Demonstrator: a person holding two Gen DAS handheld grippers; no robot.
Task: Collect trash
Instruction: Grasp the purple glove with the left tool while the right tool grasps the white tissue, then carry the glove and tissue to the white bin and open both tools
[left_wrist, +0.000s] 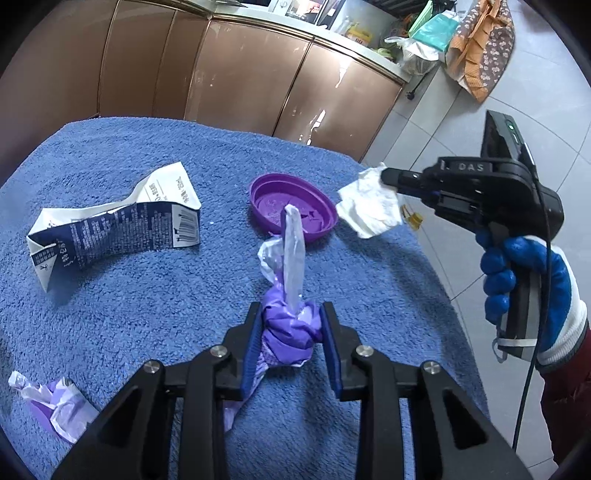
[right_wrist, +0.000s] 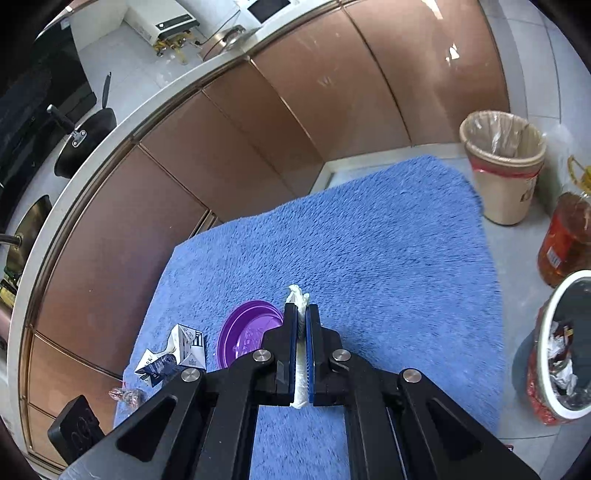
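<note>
My left gripper (left_wrist: 290, 325) pinches the purple wrapper (left_wrist: 288, 328) tight between its fingers over the blue towel (left_wrist: 147, 295), while my right gripper (right_wrist: 303, 314) clamps the white tissue (right_wrist: 297, 295), the purple lid (left_wrist: 293, 206) lying beyond.

A blue towel-covered surface (left_wrist: 155, 295) carries a crumpled milk carton (left_wrist: 114, 229) at left, an upturned purple lid (left_wrist: 293, 206) far centre, and apparently a purple-white wrapper (left_wrist: 55, 406) near left.
</note>
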